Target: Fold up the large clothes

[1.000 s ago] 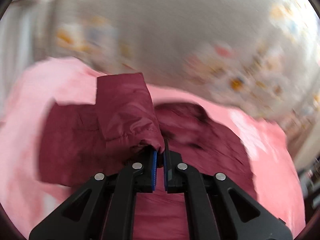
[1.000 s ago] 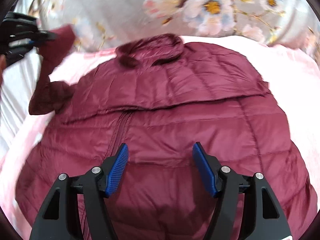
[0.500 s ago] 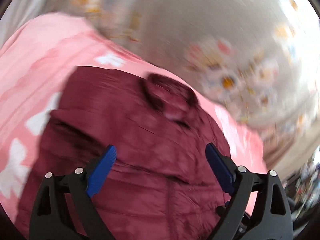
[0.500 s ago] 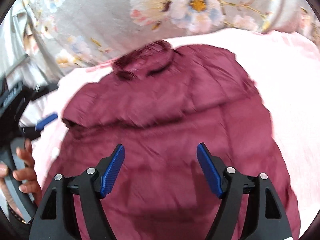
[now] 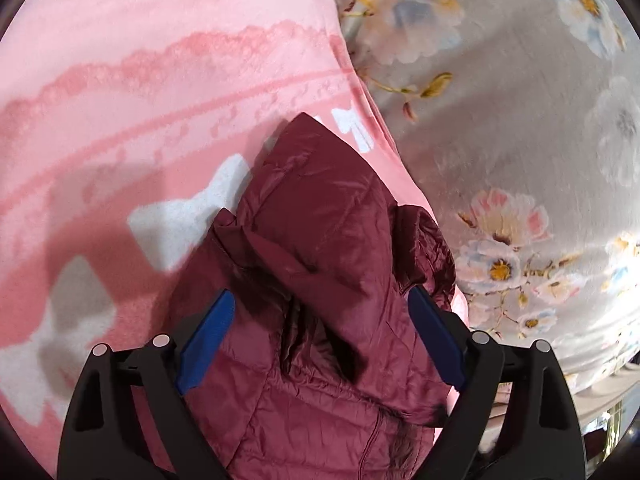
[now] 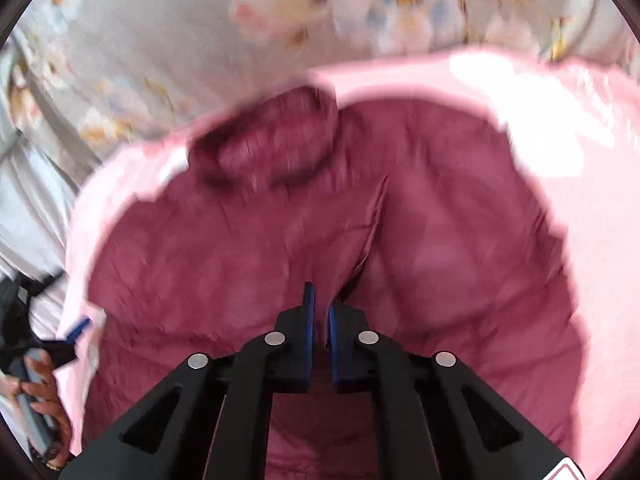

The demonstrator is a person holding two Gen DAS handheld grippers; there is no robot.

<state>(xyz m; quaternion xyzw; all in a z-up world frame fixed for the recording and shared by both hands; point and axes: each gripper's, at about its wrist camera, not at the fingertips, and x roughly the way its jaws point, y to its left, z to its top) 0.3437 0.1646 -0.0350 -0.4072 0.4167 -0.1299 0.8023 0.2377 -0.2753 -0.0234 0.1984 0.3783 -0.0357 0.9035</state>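
Note:
A maroon puffer jacket (image 6: 320,248) lies on a pink blanket (image 6: 580,128), collar (image 6: 264,148) at the far end. Its sleeves are folded in over the body. In the left wrist view the jacket (image 5: 320,280) lies under my left gripper (image 5: 320,320), which is open and empty, its blue pads either side of the folded sleeve and shoulder. My right gripper (image 6: 319,312) is shut on a pinch of the jacket's front, near the middle of the body. The left gripper (image 6: 76,330) also shows at the jacket's left edge in the right wrist view.
The pink blanket (image 5: 140,120) with white bows covers the bed. A grey floral bedcover (image 5: 520,120) lies beyond it and shows in the right wrist view (image 6: 200,40) too. A hand (image 6: 40,392) holds the left gripper's handle at the lower left.
My left gripper let go of the sleeve, opened and swung over the jacket's shoulder. My right gripper went from open above the jacket to shut on its front fabric.

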